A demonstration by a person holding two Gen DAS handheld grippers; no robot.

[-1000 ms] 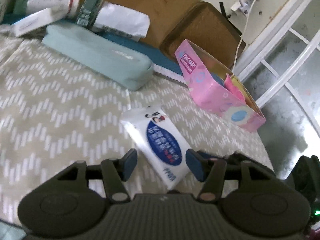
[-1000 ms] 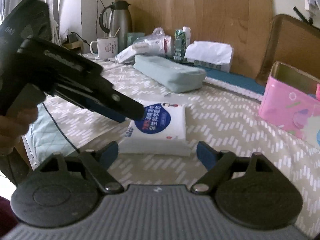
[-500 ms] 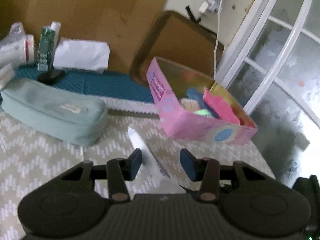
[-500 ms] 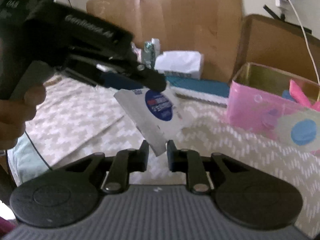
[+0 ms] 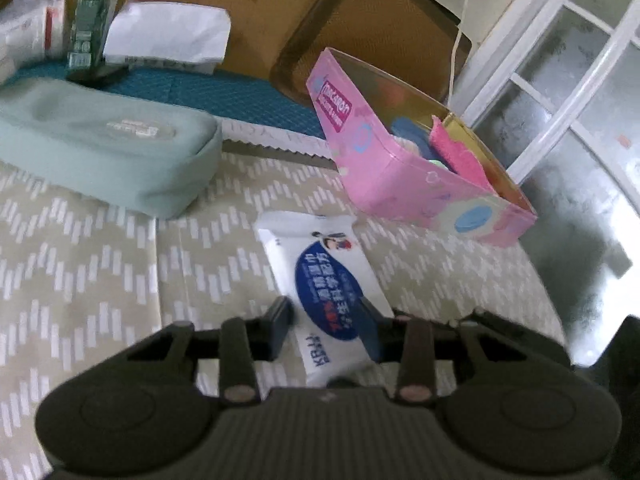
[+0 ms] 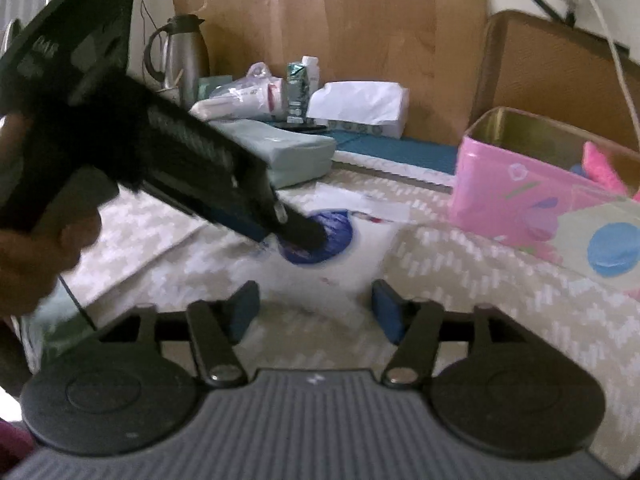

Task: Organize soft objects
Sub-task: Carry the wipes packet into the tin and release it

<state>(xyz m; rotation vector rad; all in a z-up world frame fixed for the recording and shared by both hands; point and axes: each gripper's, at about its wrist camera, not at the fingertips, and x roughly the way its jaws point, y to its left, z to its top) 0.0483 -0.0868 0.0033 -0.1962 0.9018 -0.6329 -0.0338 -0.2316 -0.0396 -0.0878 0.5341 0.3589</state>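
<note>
A white wet-wipe pack with a blue oval label (image 5: 328, 280) lies on the chevron tablecloth (image 5: 80, 240). My left gripper (image 5: 326, 330) straddles its near end, jaws close against both sides. In the right wrist view the left gripper (image 6: 296, 228) reaches down onto the pack (image 6: 328, 256). My right gripper (image 6: 316, 312) is open and empty, just short of the pack. A pink tin box (image 5: 420, 172) holding soft coloured items stands to the right, and it also shows in the right wrist view (image 6: 540, 212).
A mint green pouch (image 5: 104, 140) lies at the left. Behind it are a blue mat (image 5: 224, 92), a tissue pack (image 5: 168, 36), a green carton (image 5: 92, 20) and a steel kettle (image 6: 180, 64). A brown chair back (image 5: 380, 32) stands behind the table.
The pack was lifted between both grippers half a second ago; now it lies flat on the cloth. My right gripper has opened and let go. My left gripper stays around the pack.
</note>
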